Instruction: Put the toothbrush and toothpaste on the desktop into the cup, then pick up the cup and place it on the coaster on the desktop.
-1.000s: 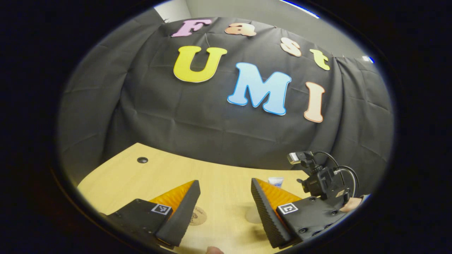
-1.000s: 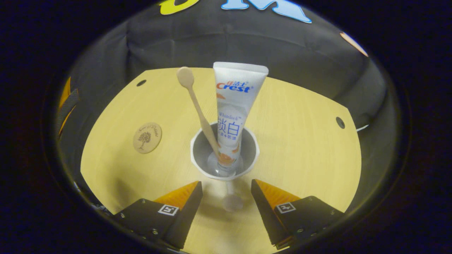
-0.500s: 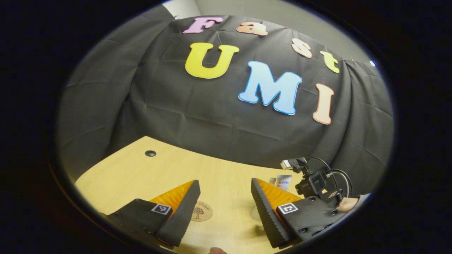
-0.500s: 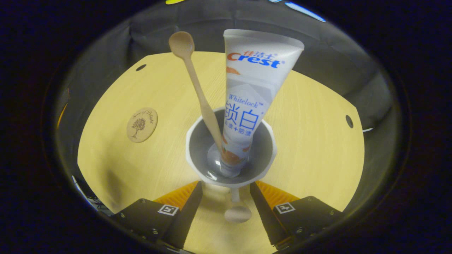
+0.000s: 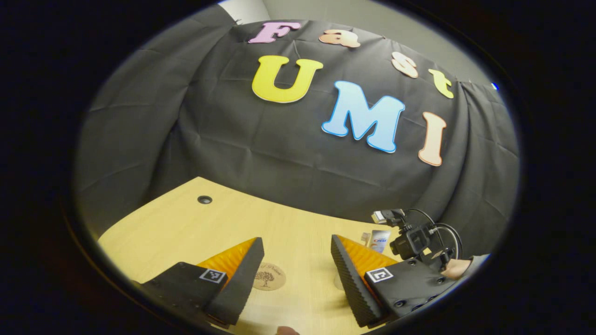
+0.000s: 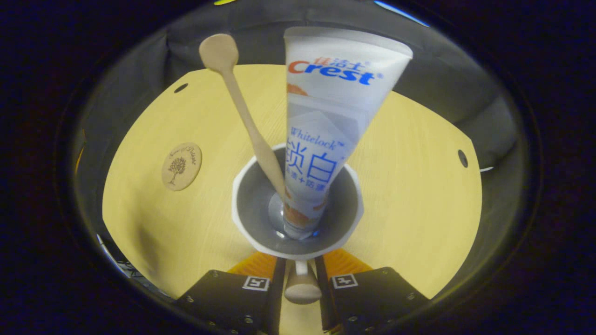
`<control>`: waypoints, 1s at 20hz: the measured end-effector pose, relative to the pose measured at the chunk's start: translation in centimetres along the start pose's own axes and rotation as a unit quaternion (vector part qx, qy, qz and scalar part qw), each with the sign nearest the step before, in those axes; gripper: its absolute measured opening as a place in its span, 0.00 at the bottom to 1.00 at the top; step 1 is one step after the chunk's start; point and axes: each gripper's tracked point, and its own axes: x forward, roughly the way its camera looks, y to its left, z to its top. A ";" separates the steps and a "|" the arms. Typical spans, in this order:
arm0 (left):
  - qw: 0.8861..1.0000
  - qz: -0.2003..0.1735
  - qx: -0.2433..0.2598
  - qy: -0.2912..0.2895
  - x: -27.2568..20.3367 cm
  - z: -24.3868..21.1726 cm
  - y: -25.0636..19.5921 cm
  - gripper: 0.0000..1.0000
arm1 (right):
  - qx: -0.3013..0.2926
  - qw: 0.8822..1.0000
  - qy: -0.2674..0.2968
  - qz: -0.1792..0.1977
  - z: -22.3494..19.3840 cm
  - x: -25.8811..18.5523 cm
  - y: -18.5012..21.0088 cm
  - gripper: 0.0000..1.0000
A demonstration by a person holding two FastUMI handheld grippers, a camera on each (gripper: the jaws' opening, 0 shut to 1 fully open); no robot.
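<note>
In the right gripper view a white cup (image 6: 298,242) with a grey inside stands on the wooden desk. A white toothpaste tube (image 6: 335,111) and a wooden toothbrush (image 6: 242,111) stand upright in it. My right gripper (image 6: 300,272) is shut on the cup's handle (image 6: 301,286), which points toward me. The round wooden coaster (image 6: 181,159) lies to the cup's left. In the left gripper view my left gripper (image 5: 298,274) is open above the desk with nothing in it. Just beyond it lies the coaster (image 5: 269,276), and the toothpaste's top (image 5: 381,239) shows at the right.
The desk (image 6: 409,195) has cable holes at the back left (image 6: 180,87) and at the right (image 6: 462,158). In the left gripper view the other gripper's camera (image 5: 412,239) and a hand (image 5: 454,267) sit at the right. Black cloth closes off the back.
My right gripper moved forward to the cup and its fingers closed on the handle. The left gripper stayed open and barely shifted.
</note>
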 end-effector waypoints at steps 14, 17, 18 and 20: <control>1.000 0.029 -0.011 -0.004 -2.0 0.4 3.5 0.94 | -0.016 1.000 -0.026 0.000 1.5 -1.9 1.2 0.25; 0.999 0.035 -0.014 -0.006 -2.7 0.7 4.9 0.94 | -0.022 0.999 -0.027 0.004 1.8 -1.2 3.2 0.24; 0.999 0.039 -0.015 -0.007 -3.2 0.7 5.5 0.94 | -0.023 0.999 -0.028 0.009 1.9 -1.3 4.0 0.24; 0.999 0.047 -0.019 -0.008 -4.0 0.7 6.9 0.94 | -0.027 0.999 -0.028 0.018 2.3 -1.6 5.5 0.24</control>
